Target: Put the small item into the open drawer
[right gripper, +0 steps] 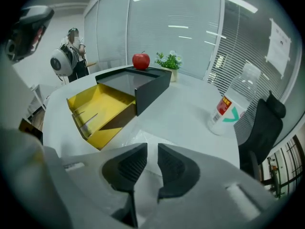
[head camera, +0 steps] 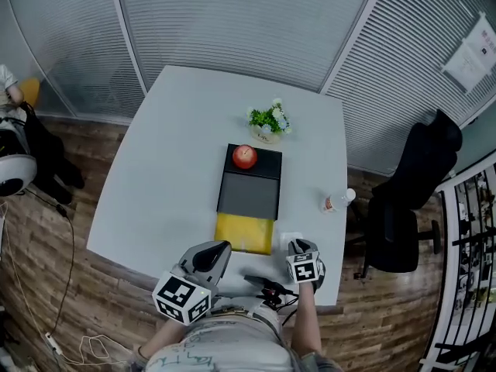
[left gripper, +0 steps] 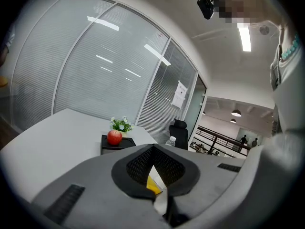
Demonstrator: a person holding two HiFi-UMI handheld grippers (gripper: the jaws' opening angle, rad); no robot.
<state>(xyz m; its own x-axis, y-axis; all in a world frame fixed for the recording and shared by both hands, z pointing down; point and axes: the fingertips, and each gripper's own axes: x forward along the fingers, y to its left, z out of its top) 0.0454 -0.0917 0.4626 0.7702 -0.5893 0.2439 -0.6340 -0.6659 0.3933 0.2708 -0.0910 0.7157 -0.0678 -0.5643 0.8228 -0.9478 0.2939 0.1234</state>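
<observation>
R gripper [right gripper: 152,147]: its 2 dark ribbed pads stand a narrow slit apart and pinch nothing; only pale surface shows thru the slit. The tips angle down at the small item [right gripper: 143,137], a clear crinkly plastic packet lying flat on the white table [right gripper: 186,109], right at the tips. Can't tell if the tips touch it. The packet is outside the drawer, on the tabletop just beside the front R corner of the open yellow drawer [right gripper: 102,106], near the table's near edge.

L gripper [left gripper: 153,148]: pad tips pressed together w/ nothing between. A wedge gap behind the tips shows a sliver of the yellow drawer. It's held close to level over the near edge, L of the drawer, pointing across the table.

Further out: the drawer is pulled out toward the person from the bottom of a black drawer unit [right gripper: 152,87], w/ a thin divider visible inside. 1 red apple [right gripper: 141,60] sits on top of the unit at its far end. A small potted plant [right gripper: 169,61] w/ white flowers is just behind the unit. A clear water bottle [right gripper: 231,104] w/ a red-green label is on the table to the R, well apart from the unit. A black office chair [right gripper: 267,123] is past the table's R edge.
</observation>
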